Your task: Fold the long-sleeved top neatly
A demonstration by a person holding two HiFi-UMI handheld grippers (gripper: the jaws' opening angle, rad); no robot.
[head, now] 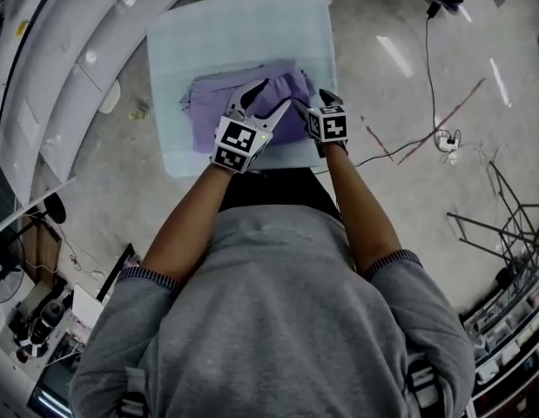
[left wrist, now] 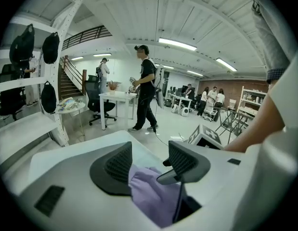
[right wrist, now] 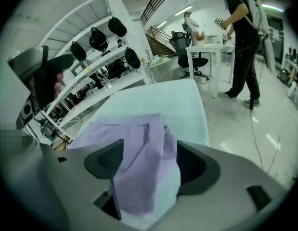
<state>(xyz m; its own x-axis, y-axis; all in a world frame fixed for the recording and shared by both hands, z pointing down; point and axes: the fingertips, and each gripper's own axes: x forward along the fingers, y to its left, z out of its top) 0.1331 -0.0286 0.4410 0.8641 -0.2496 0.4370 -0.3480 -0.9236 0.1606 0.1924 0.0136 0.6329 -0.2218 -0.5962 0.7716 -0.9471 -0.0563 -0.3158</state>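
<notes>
- Long-sleeved top (head: 208,111): soft, matt lilac cloth, creased.
- Table (head: 243,33): smooth, matt, pale mint covering.
- Left claw (left wrist: 149,160) and right claw (right wrist: 149,160): smooth pale plastic, with dark ribbed matt pads (left wrist: 120,163).
- Floor (head: 408,198): grey and glossy.

The right tool (right wrist: 149,150) hangs over a pale bench (right wrist: 187,105), its jaws standing apart with a fold of the lilac long-sleeved top (right wrist: 129,129) lying loose between them. Behind, black bags (right wrist: 97,38) hang on white shelving (right wrist: 115,83), and a person (right wrist: 242,42) in black stands at a white table (right wrist: 206,47) beside an office chair (right wrist: 181,44).
</notes>
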